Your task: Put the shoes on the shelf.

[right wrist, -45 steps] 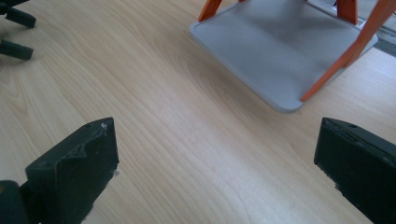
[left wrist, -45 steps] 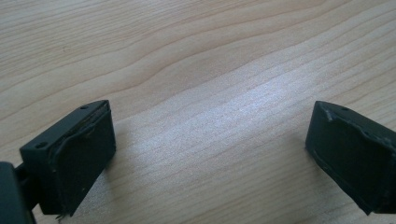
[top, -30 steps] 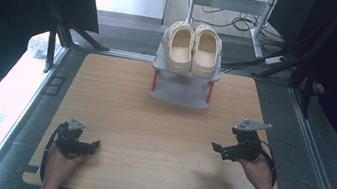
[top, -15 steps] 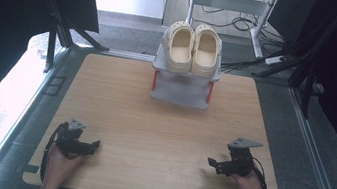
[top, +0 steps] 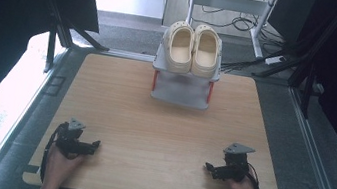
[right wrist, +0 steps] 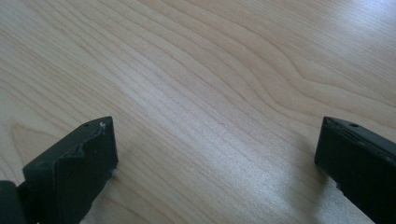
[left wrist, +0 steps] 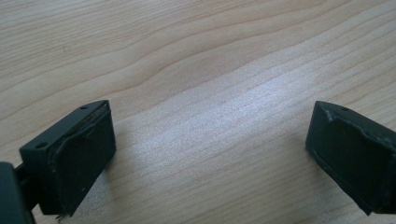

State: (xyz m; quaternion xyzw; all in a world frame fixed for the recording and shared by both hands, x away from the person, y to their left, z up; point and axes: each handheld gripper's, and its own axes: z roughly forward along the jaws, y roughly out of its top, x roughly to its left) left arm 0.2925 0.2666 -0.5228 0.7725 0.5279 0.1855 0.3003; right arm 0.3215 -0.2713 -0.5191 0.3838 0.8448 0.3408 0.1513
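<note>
A pair of cream clogs [top: 196, 48] stands side by side on the top shelf of a small grey rack [top: 181, 89] with red legs, at the far middle of the wooden table [top: 161, 129]. My left gripper [top: 94, 144] rests near the front left corner, held by a hand, and points right. My right gripper [top: 208, 168] rests near the front right corner and points left. In the left gripper view the left gripper [left wrist: 208, 154] stands open just above bare wood. In the right gripper view the right gripper [right wrist: 217, 163] is likewise open with only wood between its jaws.
Dark curtains hang at both sides beyond the table. Behind the rack, a metal stand [top: 230, 2] and cables [top: 248, 23] lie on the floor. Bare tabletop stretches between the grippers and the rack.
My right gripper has come down and back toward the front edge and now rests on the table. The left gripper has not moved.
</note>
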